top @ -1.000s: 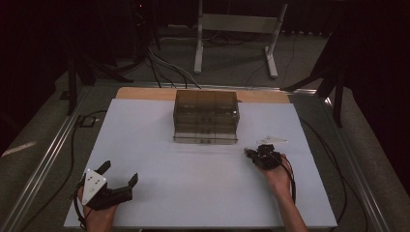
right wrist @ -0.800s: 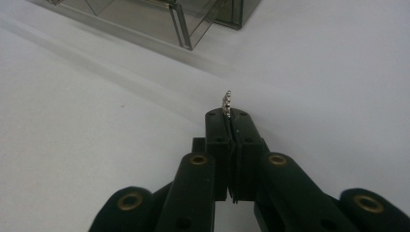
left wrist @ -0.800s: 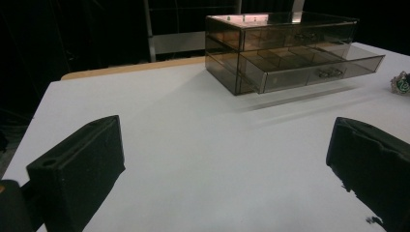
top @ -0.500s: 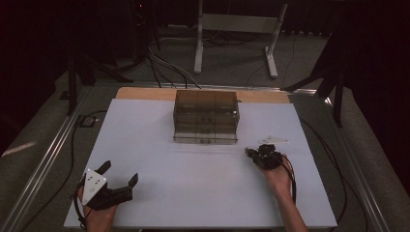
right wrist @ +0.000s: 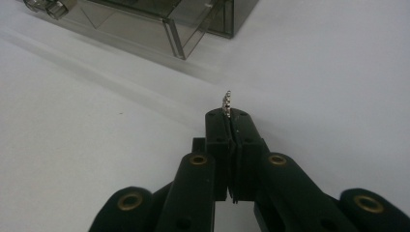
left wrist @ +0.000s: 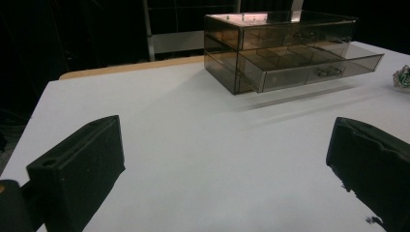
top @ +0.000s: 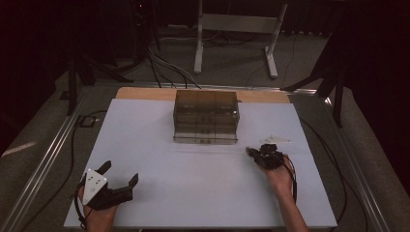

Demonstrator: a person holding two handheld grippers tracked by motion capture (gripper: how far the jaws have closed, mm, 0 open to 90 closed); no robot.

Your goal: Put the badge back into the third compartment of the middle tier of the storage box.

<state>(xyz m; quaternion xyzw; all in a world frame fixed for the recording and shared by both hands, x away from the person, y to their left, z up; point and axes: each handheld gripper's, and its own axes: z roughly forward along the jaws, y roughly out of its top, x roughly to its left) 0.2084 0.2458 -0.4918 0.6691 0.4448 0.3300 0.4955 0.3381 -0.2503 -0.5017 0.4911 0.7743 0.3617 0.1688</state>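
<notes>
A smoky see-through drawer box [top: 206, 116] stands at the back middle of the white table [top: 193, 193]. Its lowest drawer [left wrist: 319, 67] is pulled out a little. My right gripper [top: 252, 152] rests on the table to the right of the box front, jaws pressed together on a small glittering silver piece [right wrist: 226, 102] that sticks out past the tips. In the right gripper view the gripper [right wrist: 231, 116] points toward the box corner [right wrist: 174, 38]. My left gripper [top: 120, 173] sits near the front left edge, open, with bare table between its jaws [left wrist: 227, 159].
A pale flat piece [top: 276, 140] lies on the table just behind the right gripper. A wooden strip [top: 145, 93] runs along the table's back edge. Cables [top: 309, 140] trail beside the table, and a metal stand [top: 232, 29] rises behind it.
</notes>
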